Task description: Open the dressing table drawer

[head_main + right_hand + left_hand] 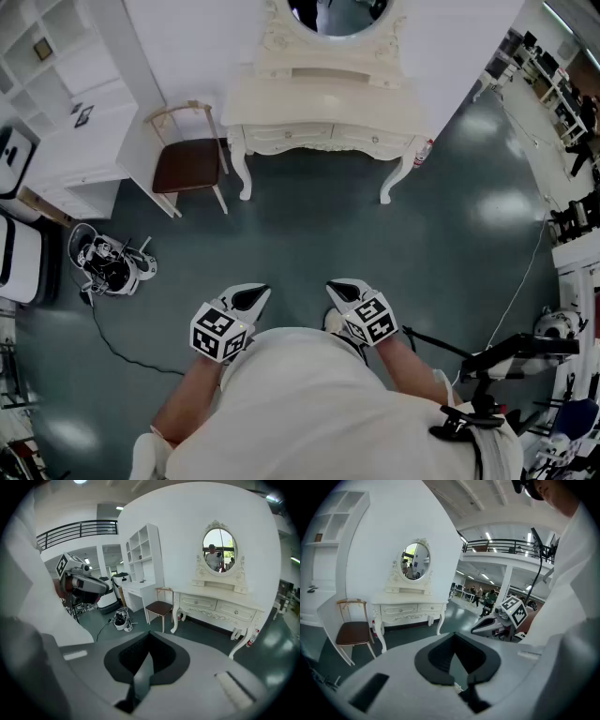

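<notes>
Now | left tool (260, 293) closed | right tool (334, 289) closed | chair (187, 164) beside dressing table (281, 98) | cabled device (111, 264) near chair

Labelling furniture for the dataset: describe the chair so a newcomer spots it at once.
Start at the cream dressing table with the oval mirror against the white wall. In the head view the chair stands left of it, beside the white shelf unit. Its dark brown seat and thin wooden frame mark it out; its neighbours are all white.
</notes>
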Motion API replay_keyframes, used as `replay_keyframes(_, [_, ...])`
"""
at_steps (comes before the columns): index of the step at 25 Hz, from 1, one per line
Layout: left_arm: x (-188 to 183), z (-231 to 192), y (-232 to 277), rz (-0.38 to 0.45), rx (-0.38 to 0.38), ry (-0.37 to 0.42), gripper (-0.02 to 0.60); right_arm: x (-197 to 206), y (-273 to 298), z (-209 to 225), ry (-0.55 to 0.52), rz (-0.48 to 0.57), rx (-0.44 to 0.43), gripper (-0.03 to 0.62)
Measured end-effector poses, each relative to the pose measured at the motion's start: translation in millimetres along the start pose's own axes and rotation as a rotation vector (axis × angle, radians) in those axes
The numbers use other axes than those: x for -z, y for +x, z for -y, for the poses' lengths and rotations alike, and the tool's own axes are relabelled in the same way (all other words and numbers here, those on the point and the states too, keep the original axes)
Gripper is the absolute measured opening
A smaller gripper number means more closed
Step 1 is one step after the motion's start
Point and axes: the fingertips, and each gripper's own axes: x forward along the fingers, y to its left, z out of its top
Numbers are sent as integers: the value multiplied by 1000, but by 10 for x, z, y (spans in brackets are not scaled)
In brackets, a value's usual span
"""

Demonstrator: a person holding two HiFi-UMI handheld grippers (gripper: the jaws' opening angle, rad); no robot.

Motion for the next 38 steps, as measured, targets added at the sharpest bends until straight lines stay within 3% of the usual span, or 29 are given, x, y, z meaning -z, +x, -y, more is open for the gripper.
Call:
replay_keyframes(7, [326, -93, -590, -6, 36, -1, 3, -65, 154, -663, 0, -5, 36, -3])
replay_keyframes(15, [508, -299, -646, -25, 27, -47, 3, -90, 247, -740, -10, -38, 35, -3])
replay_keyframes(22, [79, -557, -164, -13, -17, -52, 3, -382, 540, -7, 1, -19, 3, 4])
replay_keyframes(24, [-16, -680, -5, -22, -37, -66, 3, -486, 666, 250, 6, -15, -10, 43])
replay_keyframes(33, [-733, -1192, 927, -30, -119, -65, 3, -906, 1095, 1450, -5, 5, -65, 37])
replay_keyframes(38, [-1002, -1375, 1229, -34, -111, -62, 3, -1016, 1352, 1864, 25, 0, -62, 31])
